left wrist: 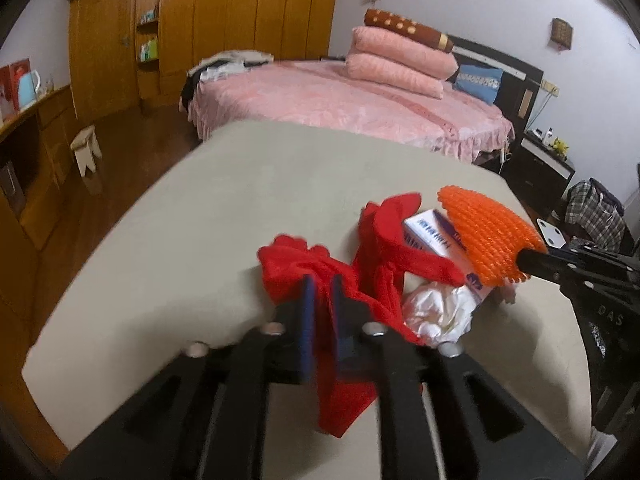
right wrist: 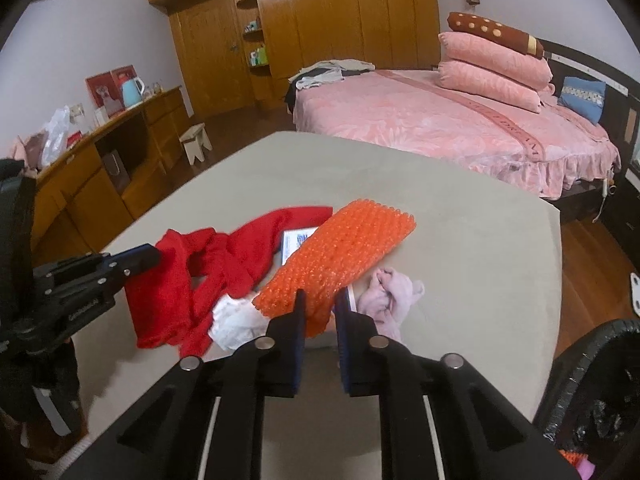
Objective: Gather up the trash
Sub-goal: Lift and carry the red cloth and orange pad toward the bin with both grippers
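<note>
Left wrist: left gripper (left wrist: 320,292) pinching red cloth (left wrist: 344,280) near table (left wrist: 200,240) front edge; cloth drapes down between the fingers and trails right toward a box (left wrist: 430,236) and crumpled white paper (left wrist: 436,312). Right gripper (left wrist: 532,264) enters from the right, clamped on one end of orange net (left wrist: 488,236). Net raised off the pile, long axis running up-left from the jaws, free end pointing away toward the bed.

Right wrist: right gripper (right wrist: 320,308) closed on near end of net (right wrist: 340,256); long axis diagonal, free end pointing up-right, lying over box (right wrist: 296,244). Red cloth (right wrist: 208,268) left, pink rag (right wrist: 392,296) just right of the net, white paper (right wrist: 236,322) near the jaws. Black bin (right wrist: 592,400) at lower right.

Step judged: net to bin. Lift clear first so the free end doesn't drag the box, then swing right and release over the bin opening. Left grip probably best kept steady meanwhile.
</note>
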Motion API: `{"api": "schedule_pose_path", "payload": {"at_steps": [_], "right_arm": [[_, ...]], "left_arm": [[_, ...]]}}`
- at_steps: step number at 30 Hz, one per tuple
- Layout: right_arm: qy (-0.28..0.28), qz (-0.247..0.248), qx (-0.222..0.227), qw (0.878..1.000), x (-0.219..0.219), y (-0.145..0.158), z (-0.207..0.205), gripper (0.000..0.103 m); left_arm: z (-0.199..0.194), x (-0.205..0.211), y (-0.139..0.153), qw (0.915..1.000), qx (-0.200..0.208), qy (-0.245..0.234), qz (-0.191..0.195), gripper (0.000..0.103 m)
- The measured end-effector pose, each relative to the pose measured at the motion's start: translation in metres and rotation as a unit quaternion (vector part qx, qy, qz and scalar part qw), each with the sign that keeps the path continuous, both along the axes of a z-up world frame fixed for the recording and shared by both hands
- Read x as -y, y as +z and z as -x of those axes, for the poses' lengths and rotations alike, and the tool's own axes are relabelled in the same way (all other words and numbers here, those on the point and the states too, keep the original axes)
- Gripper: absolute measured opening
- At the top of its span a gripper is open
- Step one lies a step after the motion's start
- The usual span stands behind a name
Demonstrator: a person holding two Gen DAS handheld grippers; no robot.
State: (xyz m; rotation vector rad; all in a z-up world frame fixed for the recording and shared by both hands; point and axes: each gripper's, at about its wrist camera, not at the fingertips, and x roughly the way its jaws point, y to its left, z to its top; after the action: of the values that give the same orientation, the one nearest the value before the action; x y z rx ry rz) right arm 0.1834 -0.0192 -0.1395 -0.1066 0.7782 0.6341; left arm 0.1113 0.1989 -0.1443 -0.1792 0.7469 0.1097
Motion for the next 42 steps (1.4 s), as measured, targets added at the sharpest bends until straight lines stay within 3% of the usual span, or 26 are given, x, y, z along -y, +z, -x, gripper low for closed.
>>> {"api": "schedule_pose_path", "payload": {"at_steps": [1,2,4,6,8,9,14,27,42], "right_arm": [[-0.001,-0.001,-0.003,1.0,0.0,0.0,-0.001,0.014],[-0.003,-0.001,-0.005,1.0,0.0,-0.001,-0.002,0.014],[-0.005,0.0,-0.007,1.0,0.002,-0.002,-0.003,0.014],[-0.005,-0.001,-0.008,1.0,0.002,-0.002,-0.003,0.014],[-0.004,-0.002,-0.007,1.0,0.003,0.0,-0.001,0.014],[-0.003,-0.002,-0.006,1.0,0.003,0.001,0.0,0.014],[0.001,-0.01,0.001,1.0,0.008,0.009,0.006,0.014],[0.005,-0.037,0.031,0.999,0.033,0.046,0.025,0.014],[-0.039,-0.047,0.066,0.996,0.092,0.086,0.042,0.014]], "left_arm": [[-0.001,-0.002,-0.002,1.0,0.0,0.003,0.001,0.043],[-0.003,-0.003,-0.004,1.0,0.001,0.008,0.0,0.049],[-0.01,-0.004,-0.009,0.9999,-0.008,0.008,-0.002,0.049],[-0.016,-0.006,-0.014,0.9999,-0.016,0.006,0.0,0.043],[-0.023,-0.007,-0.019,0.9996,-0.028,-0.001,0.001,0.005],[-0.026,-0.007,-0.022,0.9993,-0.035,-0.006,0.005,0.001],[-0.013,-0.008,-0.011,0.9999,-0.01,0.006,-0.002,0.001],[0.017,0.018,0.066,0.9973,0.073,-0.012,0.0,0.001],[0.022,0.107,0.122,0.9846,0.133,-0.111,0.025,0.001]]}}
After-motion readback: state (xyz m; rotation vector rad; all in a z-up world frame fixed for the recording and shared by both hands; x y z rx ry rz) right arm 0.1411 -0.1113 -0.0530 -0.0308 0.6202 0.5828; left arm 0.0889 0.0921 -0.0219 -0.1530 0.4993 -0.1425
